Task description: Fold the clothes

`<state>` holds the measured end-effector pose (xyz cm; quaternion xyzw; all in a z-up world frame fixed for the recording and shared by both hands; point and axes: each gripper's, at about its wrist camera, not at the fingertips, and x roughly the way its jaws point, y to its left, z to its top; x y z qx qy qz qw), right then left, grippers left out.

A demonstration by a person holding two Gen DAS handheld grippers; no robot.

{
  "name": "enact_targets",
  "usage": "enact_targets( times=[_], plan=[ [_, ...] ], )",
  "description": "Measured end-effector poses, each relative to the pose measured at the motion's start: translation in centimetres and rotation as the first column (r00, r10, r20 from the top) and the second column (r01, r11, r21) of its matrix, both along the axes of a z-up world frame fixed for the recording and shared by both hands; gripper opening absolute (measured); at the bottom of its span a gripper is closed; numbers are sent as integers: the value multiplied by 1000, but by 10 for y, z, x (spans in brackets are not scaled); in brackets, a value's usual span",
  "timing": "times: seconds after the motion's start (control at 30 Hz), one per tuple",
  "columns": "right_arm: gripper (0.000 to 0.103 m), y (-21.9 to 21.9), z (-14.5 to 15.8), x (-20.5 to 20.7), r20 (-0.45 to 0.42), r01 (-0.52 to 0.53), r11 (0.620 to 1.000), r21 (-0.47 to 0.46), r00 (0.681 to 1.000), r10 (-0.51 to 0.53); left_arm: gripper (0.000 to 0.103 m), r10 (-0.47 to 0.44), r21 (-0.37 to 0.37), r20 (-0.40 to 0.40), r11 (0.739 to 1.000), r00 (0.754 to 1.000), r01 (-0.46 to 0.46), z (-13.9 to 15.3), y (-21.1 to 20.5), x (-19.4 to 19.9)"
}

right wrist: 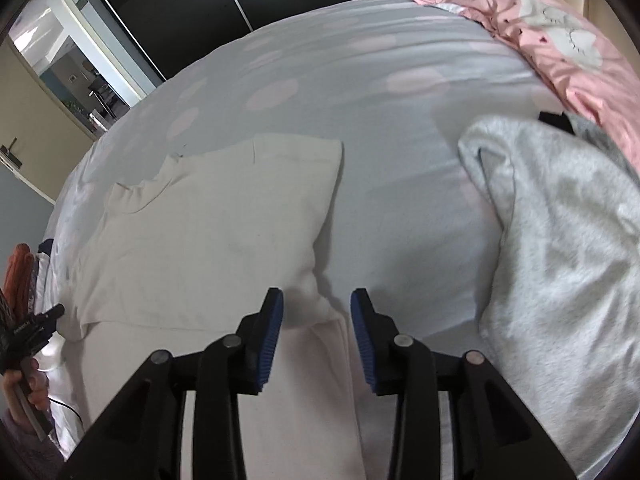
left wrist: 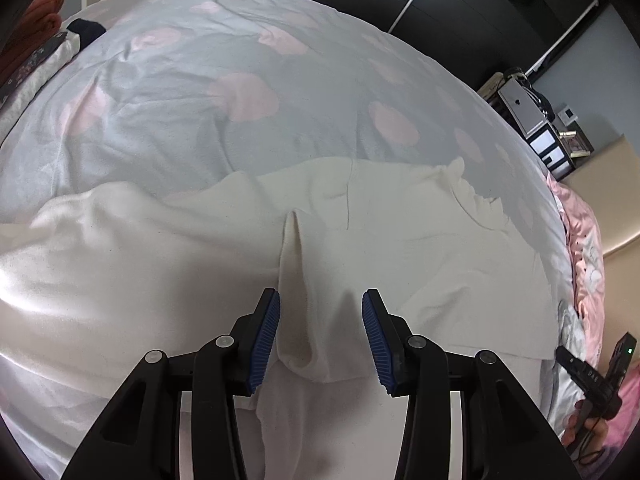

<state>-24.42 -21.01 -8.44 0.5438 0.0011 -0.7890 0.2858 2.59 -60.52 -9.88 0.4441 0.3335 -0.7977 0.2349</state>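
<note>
Two grippers hang over a cream top [left wrist: 400,248] spread flat on the bed [left wrist: 240,80]. The left gripper [left wrist: 321,336] is wide open, a raised pleat of the cloth running between its blue pads [left wrist: 264,344] without being pinched. The right gripper [right wrist: 317,340] is equally open, straddling a folded edge near the top's side, gripping nothing. The top's long axis runs away from both cameras, its collar pointing toward the far side of the bed. Right of it lies a grey garment [right wrist: 560,260]; beyond that, a pink duvet [right wrist: 560,40].
</note>
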Motion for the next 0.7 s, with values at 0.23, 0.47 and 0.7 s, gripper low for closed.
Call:
enact_targets(
  times=[0.23,0.47,0.7],
  plan=[
    [11,7,-9,-9,57,63,997,-53,997,-60,7,17,-37,-24,999,1000,-18,0,-3,-1],
    [11,17,-17,-22,81,105,994,-12,991,-103,7,41,-37,27,999,999,-40,-6,-12,3],
    [28,29,-15,-14,125,150,987,-55,982,-143,46,58,-52,-15,997,998,-59,0,-14,6]
  ],
)
